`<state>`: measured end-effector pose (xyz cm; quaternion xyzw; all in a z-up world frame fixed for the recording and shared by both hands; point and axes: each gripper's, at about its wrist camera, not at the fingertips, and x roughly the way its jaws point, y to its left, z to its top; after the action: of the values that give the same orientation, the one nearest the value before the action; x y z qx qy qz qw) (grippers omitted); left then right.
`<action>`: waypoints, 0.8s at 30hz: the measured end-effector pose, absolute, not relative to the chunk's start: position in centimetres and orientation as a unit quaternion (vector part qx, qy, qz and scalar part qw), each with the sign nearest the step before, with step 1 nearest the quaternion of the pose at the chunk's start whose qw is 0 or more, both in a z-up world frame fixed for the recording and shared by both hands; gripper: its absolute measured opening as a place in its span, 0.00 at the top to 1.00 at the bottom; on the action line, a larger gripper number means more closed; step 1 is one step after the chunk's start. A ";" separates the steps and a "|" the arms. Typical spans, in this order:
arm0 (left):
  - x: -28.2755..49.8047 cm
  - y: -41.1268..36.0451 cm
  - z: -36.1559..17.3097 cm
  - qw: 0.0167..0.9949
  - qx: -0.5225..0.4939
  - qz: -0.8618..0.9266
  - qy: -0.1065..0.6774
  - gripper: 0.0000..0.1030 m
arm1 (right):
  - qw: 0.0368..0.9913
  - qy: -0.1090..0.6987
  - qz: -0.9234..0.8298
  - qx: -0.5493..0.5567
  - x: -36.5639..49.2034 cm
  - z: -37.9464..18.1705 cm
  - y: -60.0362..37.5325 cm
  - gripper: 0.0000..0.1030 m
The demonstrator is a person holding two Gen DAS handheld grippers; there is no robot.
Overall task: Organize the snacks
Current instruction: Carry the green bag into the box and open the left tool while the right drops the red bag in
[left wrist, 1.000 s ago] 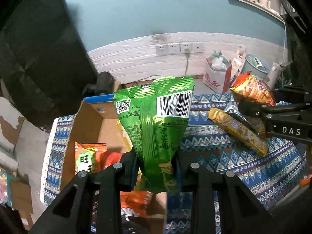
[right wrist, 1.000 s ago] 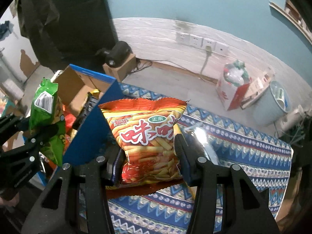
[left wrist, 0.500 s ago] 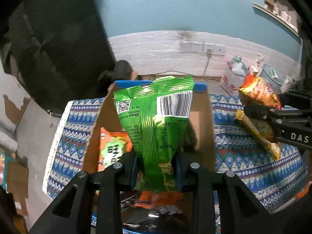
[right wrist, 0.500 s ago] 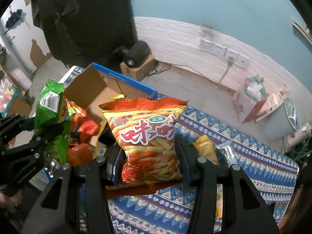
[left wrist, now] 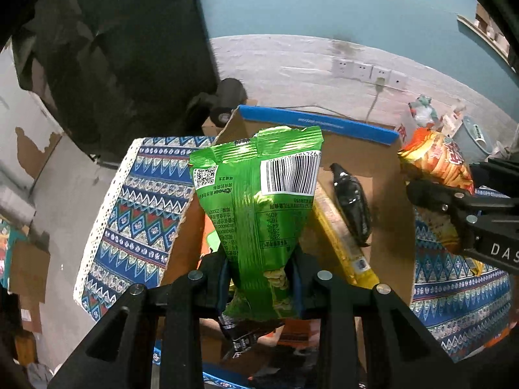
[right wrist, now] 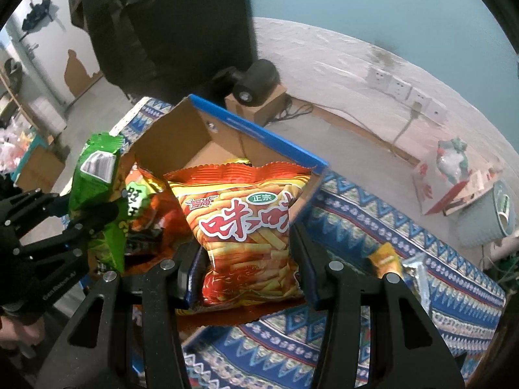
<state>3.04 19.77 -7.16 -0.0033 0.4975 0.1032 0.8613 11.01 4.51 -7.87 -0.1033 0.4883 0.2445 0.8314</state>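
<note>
My left gripper point(left wrist: 259, 278) is shut on a green snack bag point(left wrist: 259, 201) and holds it upright above the open cardboard box point(left wrist: 386, 175) with blue-edged flaps. My right gripper point(right wrist: 248, 275) is shut on an orange-red fries bag point(right wrist: 243, 220), held at the box's right edge point(right wrist: 256, 129). The green bag and left gripper also show in the right wrist view point(right wrist: 97, 188), at the left. The fries bag shows in the left wrist view point(left wrist: 434, 162), at the right. Inside the box lie a long yellow packet point(left wrist: 343, 240), a black packet point(left wrist: 352, 207) and orange bags point(right wrist: 152, 207).
The box stands on a table with a blue patterned cloth point(left wrist: 139, 201). On the cloth right of the box lie a small orange packet point(right wrist: 386, 256) and a silvery packet point(right wrist: 418, 272). Behind are a dark camera on a small carton point(right wrist: 256, 84), a bin point(right wrist: 486, 214) and wall sockets.
Both grippers have moved left towards the box with their bags still held. The green bag now hangs over the box's inside, and the fries bag has come to the box's right edge.
</note>
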 end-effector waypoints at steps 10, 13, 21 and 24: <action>2.5 21.1 -6.9 0.863 0.003 0.134 0.488 0.42 | 0.818 0.501 0.264 -0.098 11.7 -8.8 7.3 0.52; 2.5 21.3 -6.9 0.862 0.004 0.134 0.489 0.42 | 0.814 0.503 0.271 -0.102 11.7 -9.2 7.8 0.52; 2.5 21.1 -6.9 0.861 0.006 0.136 0.490 0.41 | 0.811 0.502 0.282 -0.100 12.0 -9.6 8.2 0.48; 2.5 20.9 -7.0 0.861 0.008 0.136 0.490 0.37 | 0.817 0.494 0.282 -0.097 12.0 -9.1 7.9 0.34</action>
<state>2.50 20.86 -6.96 0.0082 0.4896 0.1356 0.8613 12.03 7.92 -9.08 -0.0974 0.4941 0.2819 0.8166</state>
